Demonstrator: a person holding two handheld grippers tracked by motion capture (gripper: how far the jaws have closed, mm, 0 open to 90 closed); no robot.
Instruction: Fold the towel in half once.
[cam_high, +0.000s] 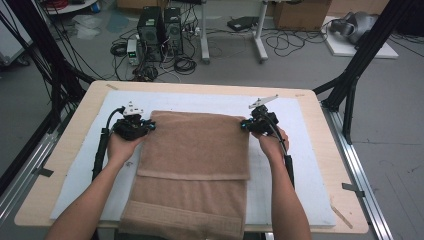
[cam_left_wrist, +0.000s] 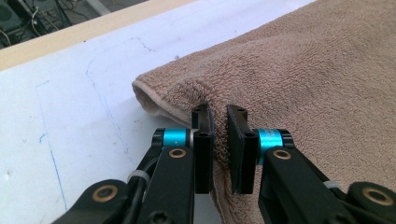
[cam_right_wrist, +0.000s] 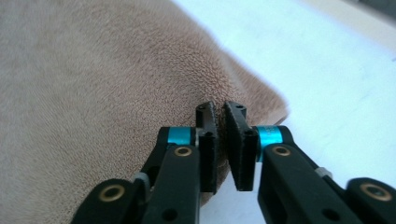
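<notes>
A tan terry towel (cam_high: 195, 150) lies on the white mat (cam_high: 305, 165), with an upper layer doubled over a longer lower layer that reaches the table's near edge. My left gripper (cam_high: 150, 125) is at the towel's far left corner, and in the left gripper view its jaws (cam_left_wrist: 219, 116) pinch the towel (cam_left_wrist: 303, 70) edge just beside the corner. My right gripper (cam_high: 244, 125) is at the far right corner, and in the right gripper view its jaws (cam_right_wrist: 219, 112) are closed on the towel (cam_right_wrist: 93, 70) edge there. Both corners look slightly lifted.
The mat covers most of a light wooden table (cam_high: 65, 150). Black frame posts (cam_high: 350, 85) stand at the table's sides. Computer towers (cam_high: 160, 32), cables and boxes sit on the floor beyond the far edge. Bare mat lies left and right of the towel.
</notes>
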